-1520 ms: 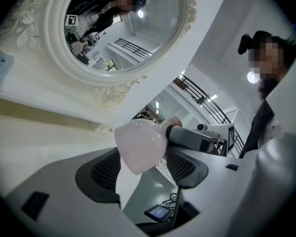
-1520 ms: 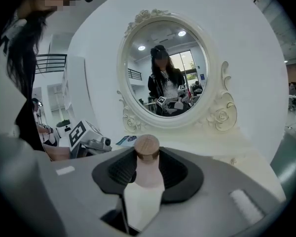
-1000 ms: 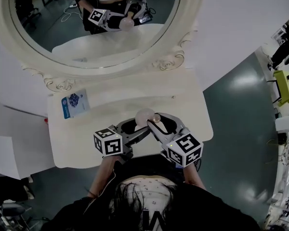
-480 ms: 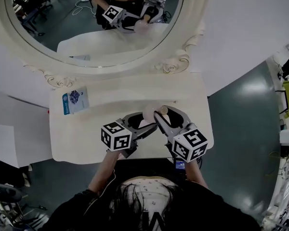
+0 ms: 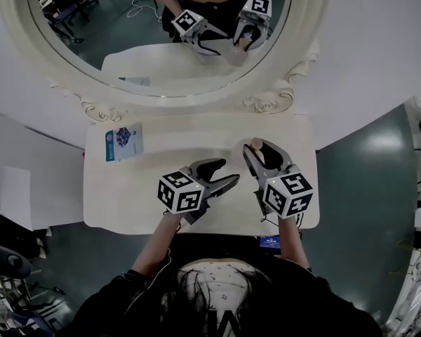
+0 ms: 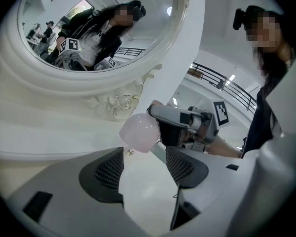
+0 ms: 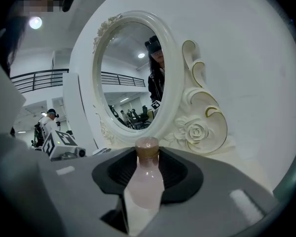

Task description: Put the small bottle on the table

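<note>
The left gripper (image 5: 229,172) hangs over the table (image 5: 161,216) with its jaws spread and nothing between them. Just to its right, the right gripper (image 5: 259,148) pinches the pink bottle (image 7: 145,184), brown cap toward the mirror (image 5: 161,48), over the table's back edge. Whether the bottle touches the top is unclear. A booklet (image 5: 124,141) lies far left.

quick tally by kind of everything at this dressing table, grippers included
grippers: 2, the left gripper open and empty, the right gripper shut on the bottle
small bottle, pink: 1
blue and white packet: 1
mirror, oval with a carved frame: 1
table: 1
total: 6
</note>
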The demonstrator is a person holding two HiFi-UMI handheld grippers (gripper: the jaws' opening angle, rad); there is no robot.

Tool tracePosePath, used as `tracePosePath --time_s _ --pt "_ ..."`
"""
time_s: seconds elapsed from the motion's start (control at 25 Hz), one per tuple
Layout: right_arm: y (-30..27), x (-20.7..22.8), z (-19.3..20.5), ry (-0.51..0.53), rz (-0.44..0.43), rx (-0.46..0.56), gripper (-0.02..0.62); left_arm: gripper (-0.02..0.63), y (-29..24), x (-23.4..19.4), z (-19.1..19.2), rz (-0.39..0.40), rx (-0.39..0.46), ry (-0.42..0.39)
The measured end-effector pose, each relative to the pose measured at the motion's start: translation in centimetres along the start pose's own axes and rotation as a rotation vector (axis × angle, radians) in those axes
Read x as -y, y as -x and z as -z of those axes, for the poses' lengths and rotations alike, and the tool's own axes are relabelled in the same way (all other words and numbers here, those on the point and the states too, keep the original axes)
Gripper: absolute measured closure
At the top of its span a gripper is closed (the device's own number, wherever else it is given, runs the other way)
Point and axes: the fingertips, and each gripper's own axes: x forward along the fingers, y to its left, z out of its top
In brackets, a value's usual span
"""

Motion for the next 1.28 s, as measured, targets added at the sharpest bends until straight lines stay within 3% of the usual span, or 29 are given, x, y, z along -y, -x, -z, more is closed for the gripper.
tracePosePath --time_s 0.6,0.92,1.28 --pt "-3.5 3.9 3.1 0.025 0.081 -0.096 0.446 0.338 5.3 -1.7 1.3 -0.096 0.060 0.074" --pt "-4.5 2.7 3.9 0.242 0.090 -0.141 0.447 0.339 5.9 -1.6 1.6 -0.095 0.065 0.067" --pt "-5.5 2.9 3.5 0.239 0.111 -0.101 0.446 0.341 7.7 -1.2 1.8 -0.100 0.078 0.060"
